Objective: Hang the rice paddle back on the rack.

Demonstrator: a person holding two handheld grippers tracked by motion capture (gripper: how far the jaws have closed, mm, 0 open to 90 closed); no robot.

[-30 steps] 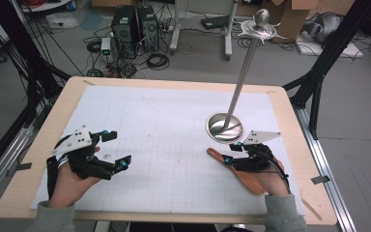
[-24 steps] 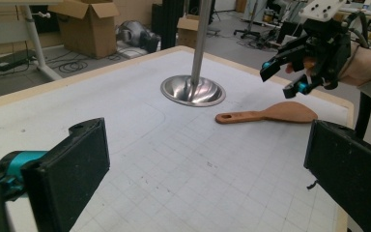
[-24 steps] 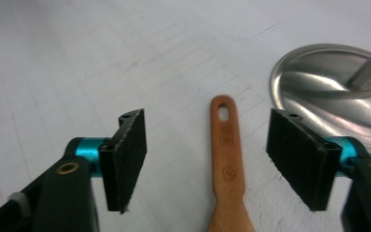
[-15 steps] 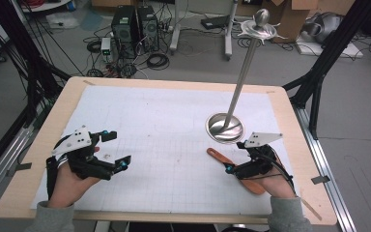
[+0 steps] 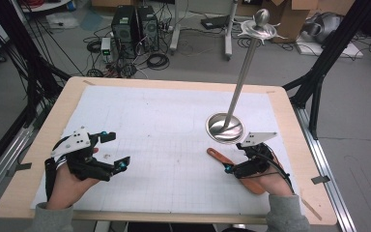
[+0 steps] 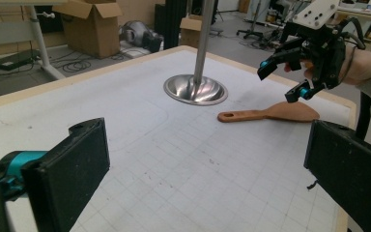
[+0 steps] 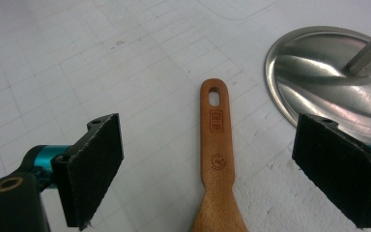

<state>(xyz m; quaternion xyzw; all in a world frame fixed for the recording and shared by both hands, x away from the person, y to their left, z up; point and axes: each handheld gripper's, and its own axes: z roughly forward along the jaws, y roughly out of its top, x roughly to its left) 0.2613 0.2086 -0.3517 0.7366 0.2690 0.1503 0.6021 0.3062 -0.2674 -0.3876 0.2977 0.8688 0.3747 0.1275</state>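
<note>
Spatula (image 7: pixel 215 159) lies flat on the desk (image 5: pixel 164 121), loose, with the right hand-held gripper (image 5: pixel 232 164) hanging directly over its handle. That gripper's jaws have just been opening and now stand wide; in the right gripper view one black pad sits on each side of the wooden handle, well clear of it, so nothing is gripped. The spread reads as set for straddling the handle, ready either to come down on it or to leave it where it lies; which of the two I cannot tell.

The spatula's long axis runs diagonally across the desk in the high view. The handle end, with its hanging hole, points up and left toward the middle of the desk and ends just beside the round steel base of the stand (image 5: pixel 224 128); the broad blade end points back toward the person's right wrist. The hole end probably faces the stand because that eye is what would go over a hook on top.

The left hand-held gripper (image 5: pixel 111 152) rests on the near left of the desk, jaws wide apart and empty, well away from the spatula, apparently just waiting.
</note>
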